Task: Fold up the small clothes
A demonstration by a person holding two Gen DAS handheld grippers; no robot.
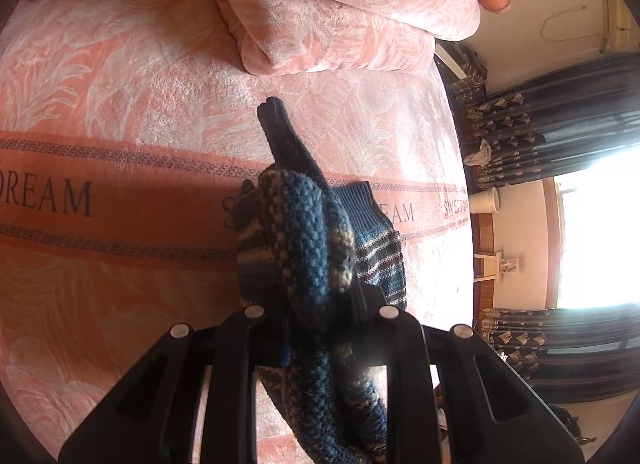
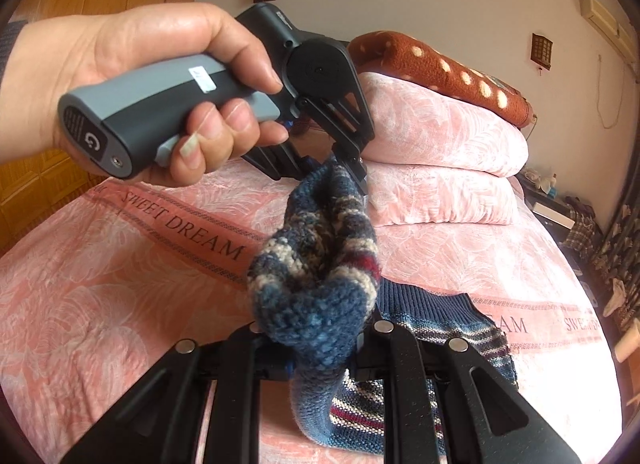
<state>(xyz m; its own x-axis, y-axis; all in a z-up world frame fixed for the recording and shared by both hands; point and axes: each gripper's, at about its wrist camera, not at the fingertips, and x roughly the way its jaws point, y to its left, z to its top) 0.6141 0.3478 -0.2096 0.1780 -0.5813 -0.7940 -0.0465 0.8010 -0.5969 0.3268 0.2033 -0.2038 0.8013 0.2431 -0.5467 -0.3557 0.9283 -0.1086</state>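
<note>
Item: striped knit sock [image 2: 320, 264], blue, cream and maroon, held above the pink "SWEET DREAM" blanket [image 2: 120, 284].
Long axis: strung between the two grippers, sagging mid-span.
Left gripper [image 2: 352, 168]: clamped on the far end of the sock.
Right gripper [image 2: 320, 348]: clamped on the near end.
Second sock [image 2: 460, 316]: flat on the blanket, under the held sock.
Nearer to second sock: right gripper, by my judgement.
</note>
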